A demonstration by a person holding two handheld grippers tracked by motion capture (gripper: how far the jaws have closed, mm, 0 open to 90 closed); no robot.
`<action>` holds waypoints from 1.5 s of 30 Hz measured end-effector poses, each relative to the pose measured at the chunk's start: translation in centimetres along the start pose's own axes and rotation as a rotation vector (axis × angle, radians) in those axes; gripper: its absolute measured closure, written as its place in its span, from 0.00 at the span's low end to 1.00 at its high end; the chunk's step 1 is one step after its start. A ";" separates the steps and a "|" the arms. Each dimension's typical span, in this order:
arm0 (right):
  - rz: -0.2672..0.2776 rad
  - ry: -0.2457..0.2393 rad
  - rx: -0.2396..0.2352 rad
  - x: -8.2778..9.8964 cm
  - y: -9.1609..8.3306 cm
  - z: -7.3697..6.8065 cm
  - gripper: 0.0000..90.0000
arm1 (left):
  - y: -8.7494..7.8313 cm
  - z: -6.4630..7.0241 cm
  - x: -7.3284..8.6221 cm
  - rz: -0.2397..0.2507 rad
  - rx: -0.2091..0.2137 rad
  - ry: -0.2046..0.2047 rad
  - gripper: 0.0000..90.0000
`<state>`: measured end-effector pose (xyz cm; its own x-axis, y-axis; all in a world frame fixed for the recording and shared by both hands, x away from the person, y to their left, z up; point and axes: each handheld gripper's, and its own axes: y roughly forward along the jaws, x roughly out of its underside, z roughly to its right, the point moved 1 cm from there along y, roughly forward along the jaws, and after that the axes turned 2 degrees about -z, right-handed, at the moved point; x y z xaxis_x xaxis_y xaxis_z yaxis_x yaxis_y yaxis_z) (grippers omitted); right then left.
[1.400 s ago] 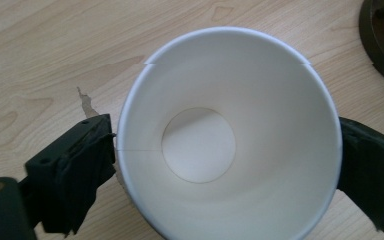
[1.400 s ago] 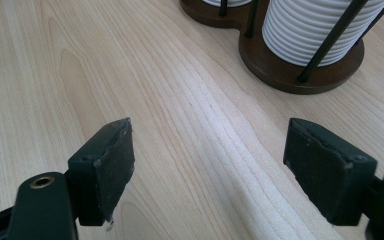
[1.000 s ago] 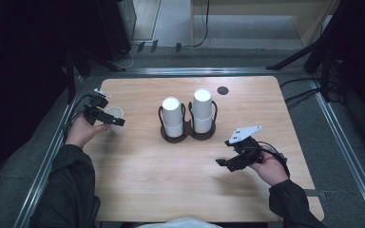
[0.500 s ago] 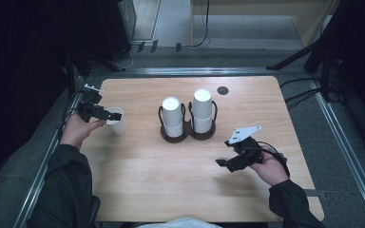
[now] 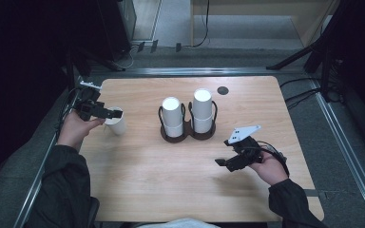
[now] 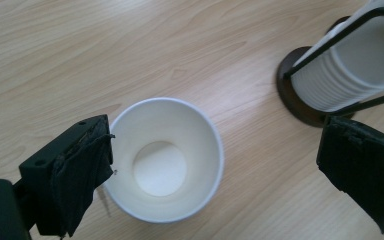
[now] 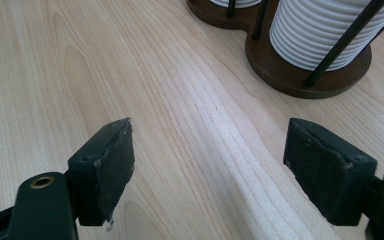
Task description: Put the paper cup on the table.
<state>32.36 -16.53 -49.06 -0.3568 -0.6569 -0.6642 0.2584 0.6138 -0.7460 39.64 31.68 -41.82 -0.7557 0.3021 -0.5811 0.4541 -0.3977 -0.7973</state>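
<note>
Since a second ago the left gripper (image 5: 108, 113) has swung in from the table's left edge and now sits right at the paper cup (image 5: 116, 121), while the right gripper (image 5: 229, 161) hasn't budged from its spot on the near right. And look at the left gripper view: jaws spread wide, one jaw right up against the rim of the paper cup (image 6: 162, 159), apparently touching it, the other well off to the side with bare wood between it and the cup. Nothing pinched, then.

That cup stands upright, mouth up, on the wooden table (image 5: 138, 180), near the left edge and well apart from the cup holder (image 5: 186, 134). Between cup and holder there's a clear strip of tabletop to work in. The holder's two dark round bases touch each other at mid-table, each carrying a stack of white cups (image 5: 173, 116) inside thin black uprights; the right stack stands a little taller.

Over on the right, the jaws are spread too, holding nothing, hovering over bare wood. In the right gripper view the holder's base (image 7: 300, 70) and a ribbed stack (image 7: 325, 30) sit ahead and to the right of the jaws, apart from them.

The whole near half of the table is open. A small dark disc (image 5: 223, 90) lies near the far edge, beyond the holder.
</note>
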 end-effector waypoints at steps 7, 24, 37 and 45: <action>0.003 -0.005 -0.005 -0.2 0.1 0.1 0.23 | -0.6 2.0 -0.4 -0.005 0.028 0.043 0.02; 0.000 -0.040 -0.035 -1.8 1.3 0.4 0.23 | -1.2 4.7 0.8 0.024 0.083 0.049 0.02; -0.004 -0.054 -0.057 -2.7 1.9 0.4 0.23 | 0.5 7.3 2.1 0.027 0.082 0.076 0.02; -0.002 -0.051 -0.053 -2.6 1.7 0.6 0.23 | 2.3 8.8 2.6 0.030 0.119 0.093 0.02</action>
<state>34.22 -14.04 -48.67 -0.3107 -0.6786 -0.6656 0.2093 0.6342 -0.7443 34.57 23.93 -43.69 -0.6931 0.3651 -0.6215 0.4126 -0.5060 -0.7574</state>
